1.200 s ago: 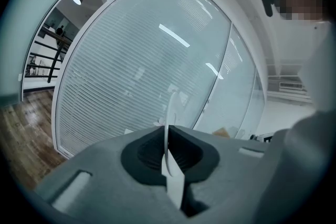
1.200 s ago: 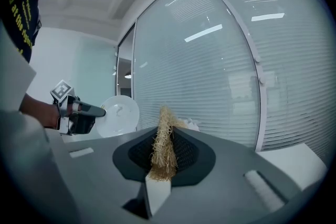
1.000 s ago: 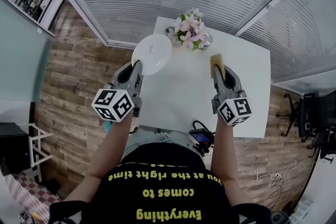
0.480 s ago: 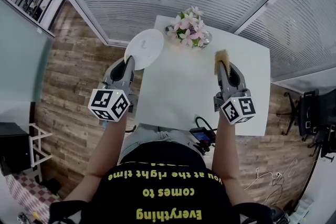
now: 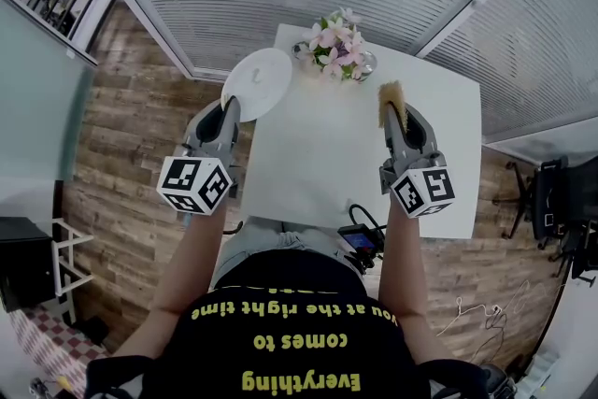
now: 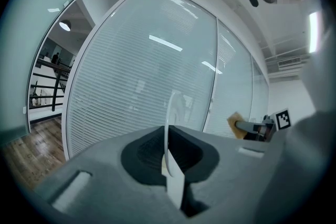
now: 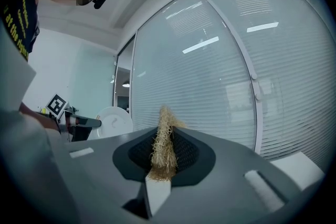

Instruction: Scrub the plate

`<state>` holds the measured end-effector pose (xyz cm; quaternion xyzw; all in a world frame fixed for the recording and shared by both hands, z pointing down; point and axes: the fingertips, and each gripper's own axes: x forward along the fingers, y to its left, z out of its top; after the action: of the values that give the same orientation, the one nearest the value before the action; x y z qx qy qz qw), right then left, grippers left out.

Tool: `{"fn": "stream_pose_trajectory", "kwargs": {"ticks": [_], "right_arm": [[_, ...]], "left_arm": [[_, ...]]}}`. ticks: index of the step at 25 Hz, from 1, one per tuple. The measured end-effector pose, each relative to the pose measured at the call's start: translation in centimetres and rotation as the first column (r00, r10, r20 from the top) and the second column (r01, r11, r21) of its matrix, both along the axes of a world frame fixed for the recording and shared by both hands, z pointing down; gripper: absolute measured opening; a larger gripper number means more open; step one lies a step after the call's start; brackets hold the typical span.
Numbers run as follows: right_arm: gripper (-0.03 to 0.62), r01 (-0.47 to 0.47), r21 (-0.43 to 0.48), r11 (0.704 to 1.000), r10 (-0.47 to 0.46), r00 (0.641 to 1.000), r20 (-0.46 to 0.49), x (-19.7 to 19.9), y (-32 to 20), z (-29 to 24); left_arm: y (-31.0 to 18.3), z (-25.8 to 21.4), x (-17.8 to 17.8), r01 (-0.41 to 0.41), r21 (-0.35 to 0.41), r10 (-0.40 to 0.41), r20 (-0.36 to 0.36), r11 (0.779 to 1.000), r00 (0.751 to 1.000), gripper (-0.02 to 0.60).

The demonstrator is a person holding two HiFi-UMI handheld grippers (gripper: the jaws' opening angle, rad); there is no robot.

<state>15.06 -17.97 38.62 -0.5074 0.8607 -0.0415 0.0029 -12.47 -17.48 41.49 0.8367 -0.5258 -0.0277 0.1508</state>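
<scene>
The left hand-held gripper (image 5: 227, 112) is clamping the white plate (image 5: 257, 83) by its rim, upper left of centre, over the worktop (image 5: 318, 163) edge. The right hand-held gripper (image 5: 392, 112) is pinching a fibrous scrubber (image 5: 390, 94), right of centre.

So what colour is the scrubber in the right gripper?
Straw tan scrubber, clearest in right gripper view.

Pink flowers (image 5: 338, 47) stand at the white table's (image 5: 318, 154) far edge, wood floor (image 5: 140, 145) beside it
</scene>
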Motion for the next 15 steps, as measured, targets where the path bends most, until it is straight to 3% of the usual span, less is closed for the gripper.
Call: {"fn": "stream_pose_trajectory", "kwargs": {"ticks": [10,15], "right_arm": [[0.048,0.008,0.005,1.0,-0.008,1.0,-0.002,-0.58,-0.19,-0.17],[0.048,0.006,0.006,1.0,-0.006,1.0,-0.004,-0.56,-0.22,-0.16]], "left_arm": [[-0.08,0.27,0.48,-0.013,-0.005,0.013,0.0,1.0,1.0,0.009],[-0.26,0.06,0.52,-0.011,-0.01,0.011,-0.037,1.0,0.999,0.009]]}}
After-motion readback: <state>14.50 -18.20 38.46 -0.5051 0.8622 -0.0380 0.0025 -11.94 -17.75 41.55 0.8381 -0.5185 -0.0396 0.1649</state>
